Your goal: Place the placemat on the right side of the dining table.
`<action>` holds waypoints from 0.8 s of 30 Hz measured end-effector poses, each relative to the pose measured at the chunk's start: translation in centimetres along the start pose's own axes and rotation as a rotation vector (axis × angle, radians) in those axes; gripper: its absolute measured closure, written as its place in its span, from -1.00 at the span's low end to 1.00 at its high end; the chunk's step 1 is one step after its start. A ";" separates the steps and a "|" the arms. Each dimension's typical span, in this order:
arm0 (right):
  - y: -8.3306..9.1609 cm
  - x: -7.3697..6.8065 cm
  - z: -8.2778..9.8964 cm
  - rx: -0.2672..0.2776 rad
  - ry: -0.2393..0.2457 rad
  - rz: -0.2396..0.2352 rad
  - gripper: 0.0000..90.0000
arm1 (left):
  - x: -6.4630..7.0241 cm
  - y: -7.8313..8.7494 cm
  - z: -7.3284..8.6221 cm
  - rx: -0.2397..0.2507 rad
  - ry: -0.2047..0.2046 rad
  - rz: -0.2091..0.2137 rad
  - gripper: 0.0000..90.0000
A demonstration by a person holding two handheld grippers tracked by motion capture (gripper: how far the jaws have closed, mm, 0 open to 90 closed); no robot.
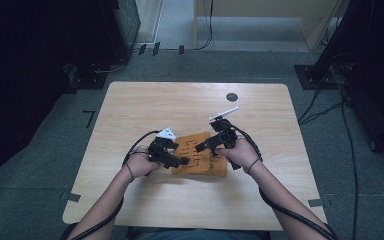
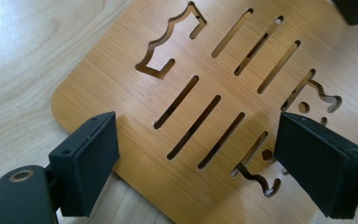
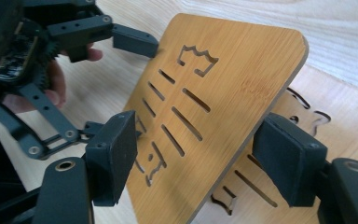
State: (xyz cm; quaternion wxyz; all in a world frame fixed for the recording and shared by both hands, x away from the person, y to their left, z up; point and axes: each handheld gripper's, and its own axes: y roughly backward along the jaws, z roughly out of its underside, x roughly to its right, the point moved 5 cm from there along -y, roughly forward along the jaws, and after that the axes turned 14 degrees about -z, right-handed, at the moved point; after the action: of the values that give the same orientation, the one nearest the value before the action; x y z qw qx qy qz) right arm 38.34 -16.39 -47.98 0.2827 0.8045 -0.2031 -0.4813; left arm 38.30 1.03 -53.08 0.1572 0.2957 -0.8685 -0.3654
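Two bamboo boards cut with slots and small shaped openings lie stacked at the table's middle (image 1: 215, 167). The upper board (image 3: 223, 79) is tilted up off the lower board (image 3: 279, 105). My right gripper (image 3: 200, 156) straddles its near edge, with one pad on the top face and the other against the edge from below, and holds it raised. From the other side my left gripper (image 2: 200, 158) stands open over the board (image 2: 200, 65), one pad beside a corner edge and one above the face. One of its fingers (image 3: 135, 41) touches the board's far edge. Both grippers (image 1: 180, 160) (image 1: 202, 147) meet over the boards.
The light wooden table (image 1: 145, 105) has bare room all around the boards. A small dark round hole (image 1: 231, 97) sits near its far edge. Cables trail from both grippers back over the front edge. Dark equipment and floor cables surround the table.
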 end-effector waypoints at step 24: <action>0.1 -7.9 -2.3 -0.138 0.125 0.070 -0.23 | 0.3 0.6 -0.4 0.021 -0.024 0.062 -0.75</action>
State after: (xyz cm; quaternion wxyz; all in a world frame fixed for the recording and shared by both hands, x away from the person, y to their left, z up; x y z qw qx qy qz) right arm 36.73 -11.14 -41.83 0.3660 0.8040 -0.1795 -0.4329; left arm 38.05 0.98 -52.39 0.1548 0.2657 -0.8829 -0.3548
